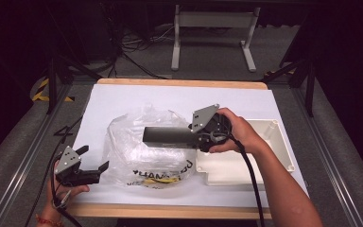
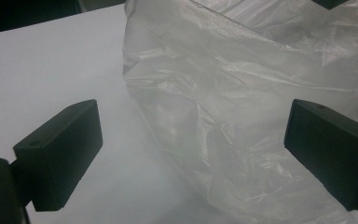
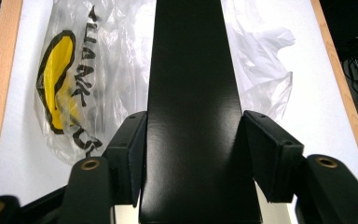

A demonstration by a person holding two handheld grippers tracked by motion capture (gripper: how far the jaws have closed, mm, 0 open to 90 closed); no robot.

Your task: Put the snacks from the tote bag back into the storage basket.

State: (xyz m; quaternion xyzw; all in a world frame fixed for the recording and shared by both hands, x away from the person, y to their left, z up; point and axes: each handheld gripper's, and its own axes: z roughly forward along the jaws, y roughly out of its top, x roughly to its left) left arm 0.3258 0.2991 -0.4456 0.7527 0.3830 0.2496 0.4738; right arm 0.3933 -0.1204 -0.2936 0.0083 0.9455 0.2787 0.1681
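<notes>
A right gripper [image 1: 196, 135] pinches a long black box [image 1: 168, 135] between its fingers, held level above a clear plastic bag [image 1: 144, 151] on the white surface [image 1: 123, 94]. The box looks stiff and light, the bag limp and slippery. The left gripper [image 1: 92, 165], fingers spread, waits beside the bag, whose mouth is hard to make out.

The clear plastic bag [image 3: 74, 88] had black letters printed beside a yellow shape. In the right gripper view they looked like "THANK", but folds hid the rest. In the high view the print [image 1: 160, 172] was too small to read.
</notes>
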